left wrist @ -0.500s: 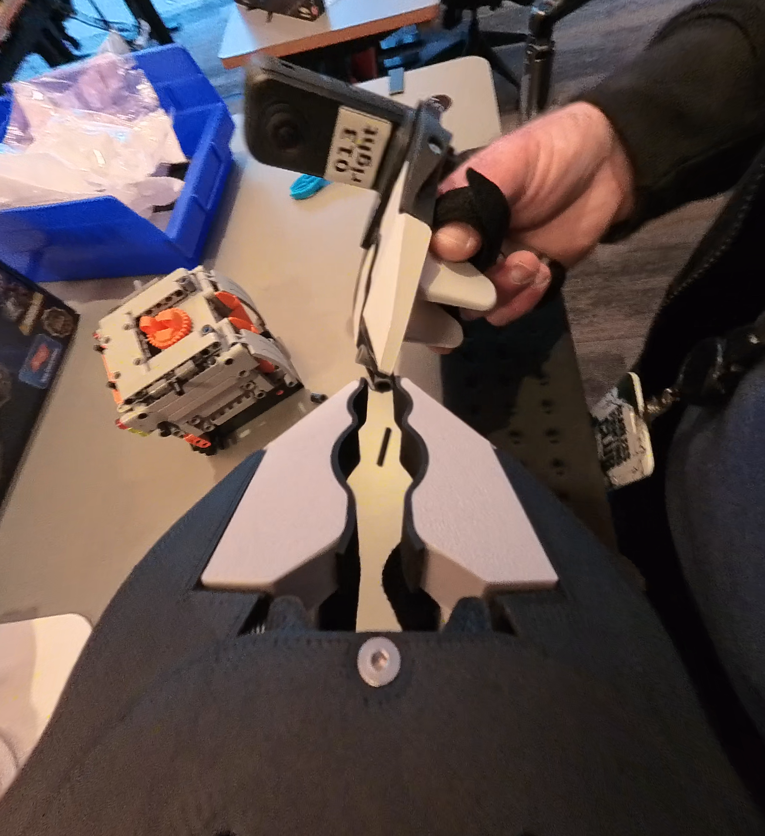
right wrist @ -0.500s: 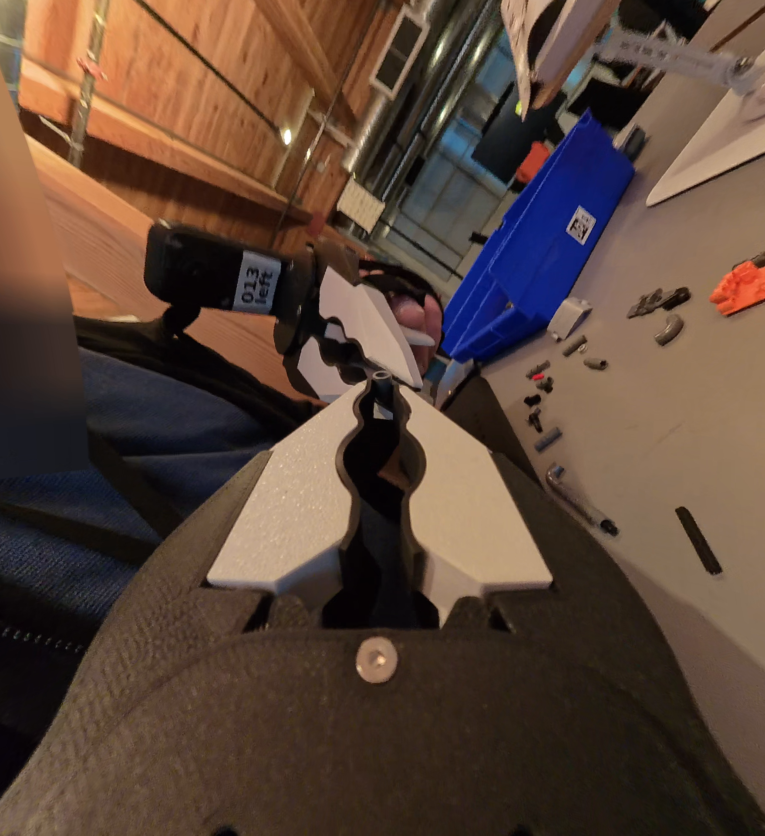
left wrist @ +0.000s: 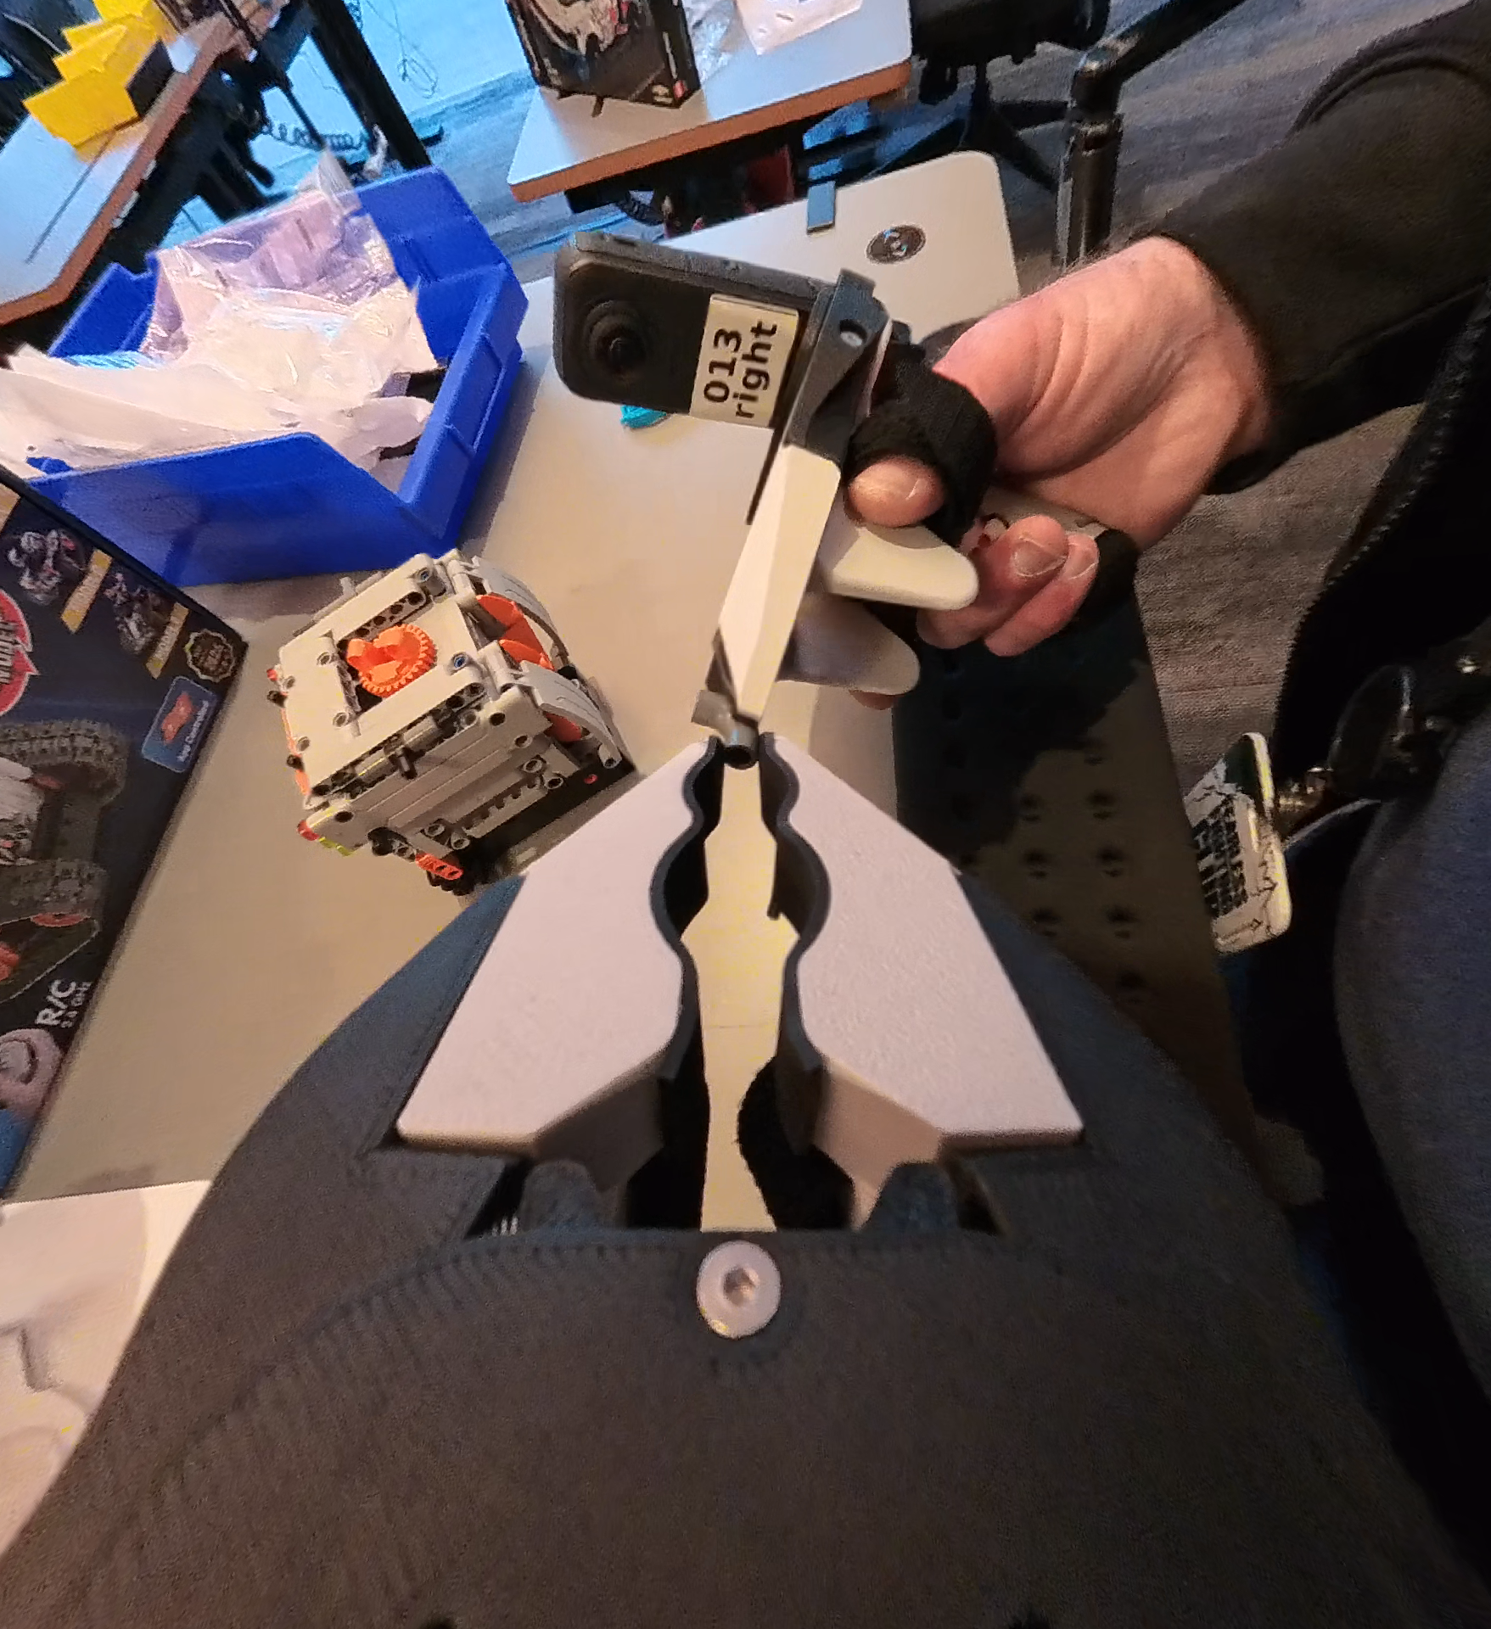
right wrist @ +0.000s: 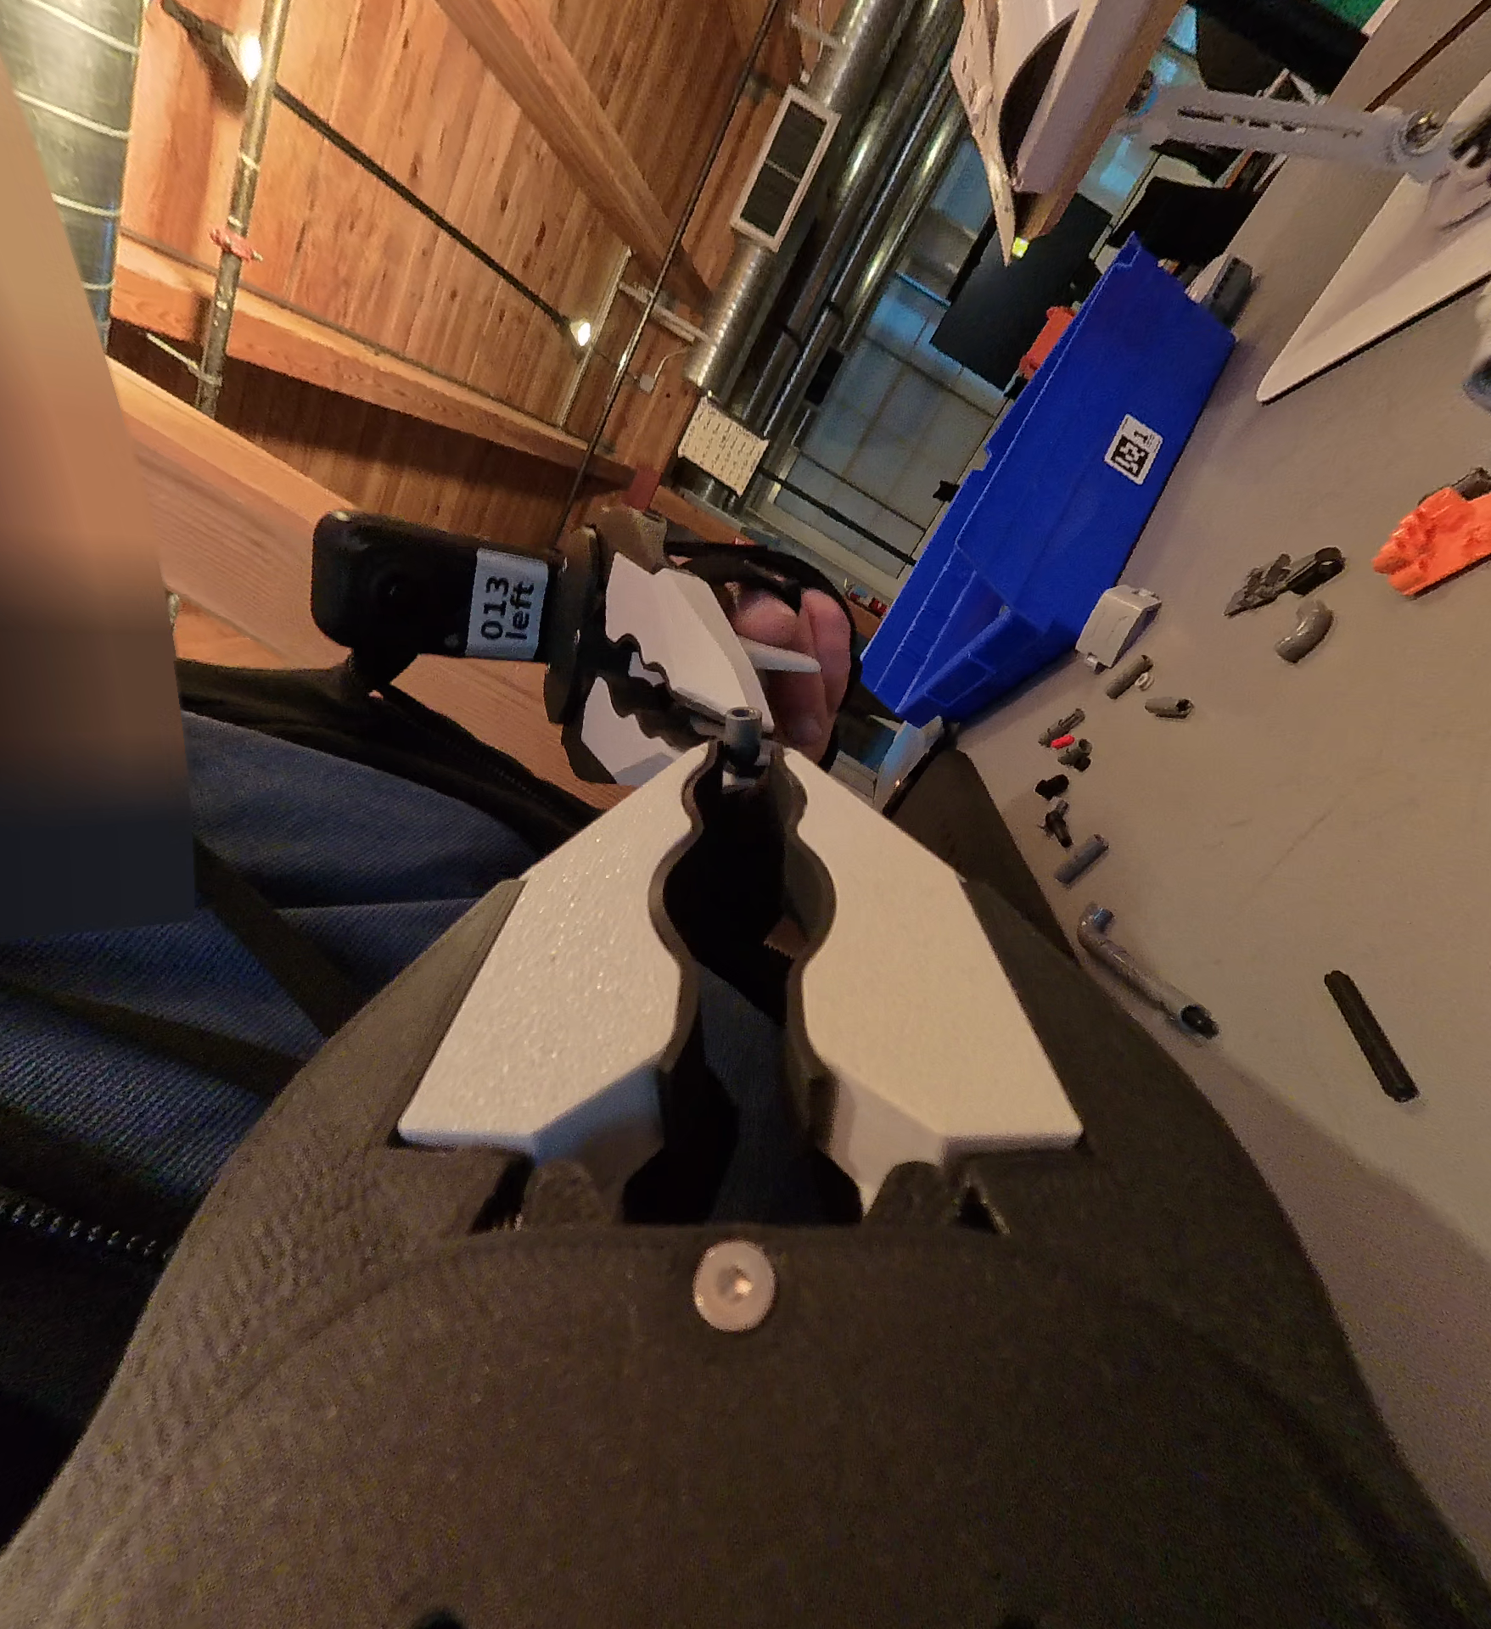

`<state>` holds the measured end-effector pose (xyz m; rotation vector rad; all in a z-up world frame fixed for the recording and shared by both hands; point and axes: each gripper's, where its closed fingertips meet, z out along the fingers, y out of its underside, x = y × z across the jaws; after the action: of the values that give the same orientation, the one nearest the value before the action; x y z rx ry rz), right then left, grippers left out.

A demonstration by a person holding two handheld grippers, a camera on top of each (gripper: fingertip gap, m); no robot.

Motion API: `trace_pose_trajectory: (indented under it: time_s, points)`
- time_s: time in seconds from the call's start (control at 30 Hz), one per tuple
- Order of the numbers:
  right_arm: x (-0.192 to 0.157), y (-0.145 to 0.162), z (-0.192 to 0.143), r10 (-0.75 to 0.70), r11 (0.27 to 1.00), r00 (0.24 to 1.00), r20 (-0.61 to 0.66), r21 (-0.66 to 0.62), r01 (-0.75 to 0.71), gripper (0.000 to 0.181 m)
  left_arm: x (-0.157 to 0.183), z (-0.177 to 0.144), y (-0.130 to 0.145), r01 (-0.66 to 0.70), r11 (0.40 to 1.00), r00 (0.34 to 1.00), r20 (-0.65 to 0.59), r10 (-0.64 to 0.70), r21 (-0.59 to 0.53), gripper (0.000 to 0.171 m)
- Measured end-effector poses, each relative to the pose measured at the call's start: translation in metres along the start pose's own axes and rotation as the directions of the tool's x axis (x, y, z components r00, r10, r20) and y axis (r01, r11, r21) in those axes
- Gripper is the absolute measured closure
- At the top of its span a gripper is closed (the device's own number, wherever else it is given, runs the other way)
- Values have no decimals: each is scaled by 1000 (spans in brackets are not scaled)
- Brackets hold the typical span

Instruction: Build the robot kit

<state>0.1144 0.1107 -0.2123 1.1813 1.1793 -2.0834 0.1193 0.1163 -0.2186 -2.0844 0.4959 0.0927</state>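
Now, on the desk (left wrist: 636,546), a blue bin (left wrist: 283,494) sits at the far edge with a grey brick cube (left wrist: 424,705) just beside it. Over the near edge, the left gripper (left wrist: 737,749) and right gripper (right wrist: 746,776) meet tip to tip. Both are nearly closed, pinching a tiny grey pin (left wrist: 737,755). One part or two, I cannot tell.
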Motion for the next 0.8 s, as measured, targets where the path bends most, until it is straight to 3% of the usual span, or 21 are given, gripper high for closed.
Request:
trace_pose_trajectory:
  time_s: [0.37,0.43,0.6,0.8]
  points:
    - [5,7,-1,-63,994,997,-54,-98,57,177,10,-3,12,56,998,995,-86,-57,-19,166]
    - [15,10,-9,-74,992,991,-108,-108,62,177,8,-6,38,145,985,983,-95,-154,-96,157]
    - [36,19,-19,-87,986,973,-212,-157,54,177,24,-18,111,297,920,940,-94,-329,-256,153]
    - [45,24,-16,-90,980,964,-250,-192,41,177,40,-13,145,329,863,911,-114,-397,-383,153]
